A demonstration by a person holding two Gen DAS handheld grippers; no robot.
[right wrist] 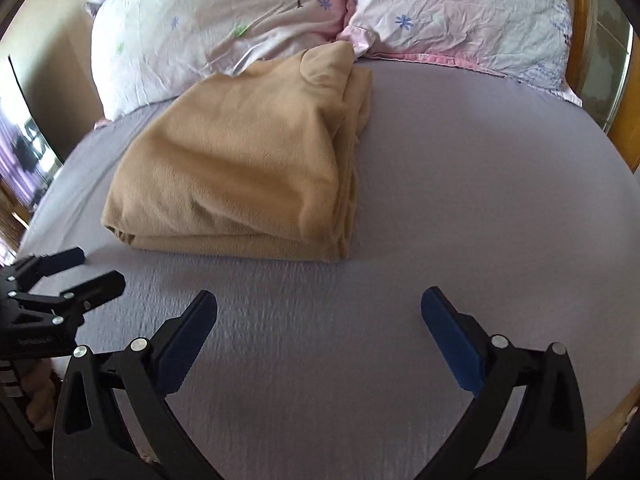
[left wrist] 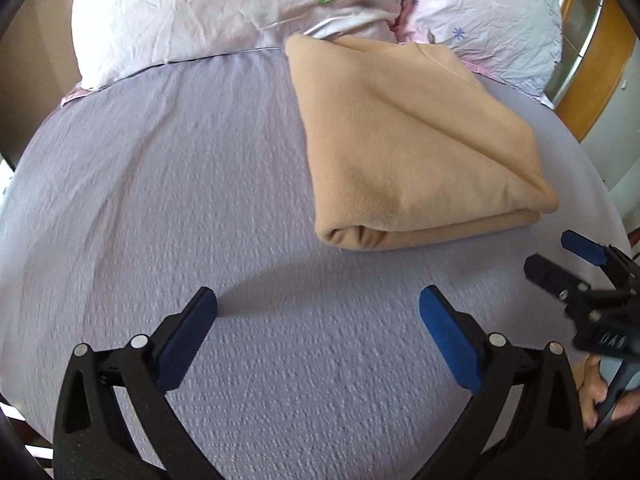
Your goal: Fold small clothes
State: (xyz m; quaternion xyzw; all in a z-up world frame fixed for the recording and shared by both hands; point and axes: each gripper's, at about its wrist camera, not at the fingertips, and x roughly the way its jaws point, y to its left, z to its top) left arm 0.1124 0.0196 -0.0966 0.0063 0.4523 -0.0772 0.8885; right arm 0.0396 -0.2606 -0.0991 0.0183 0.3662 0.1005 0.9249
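Tan fleece cloth (left wrist: 416,140) lies folded into a thick, layered bundle on the lilac bedsheet (left wrist: 160,200), toward the head of the bed. Far corner of the bundle touches the pillows; near edge shows a rounded fold and stacked layers. In the right wrist view the same cloth (right wrist: 240,168) sits left of centre, its open layered edges facing right and its top corner bunched up against the gap between the pillows. Nothing grips it. Left gripper (left wrist: 318,308) hovers low over bare sheet, near side of the bundle and apart from it, blue-padded fingers (left wrist: 448,340) spread wide with only sheet between them; its shadow falls on the sheet just ahead. Right gripper (right wrist: 319,308) likewise spread wide over bare sheet, holding nothing, the cloth ahead and to its left. Each gripper shows in the other's view: right one (left wrist: 560,258) at the right edge, just beside the bundle's near right corner, fingers parted; left one (right wrist: 84,268) at the left edge, near the bundle's near left corner, fingers parted. Two floral pillows, one whitish (left wrist: 224,8) and one pinker (left wrist: 488,12), lie side by side at the head. Wooden bed frame (left wrist: 600,64) shows at far right.
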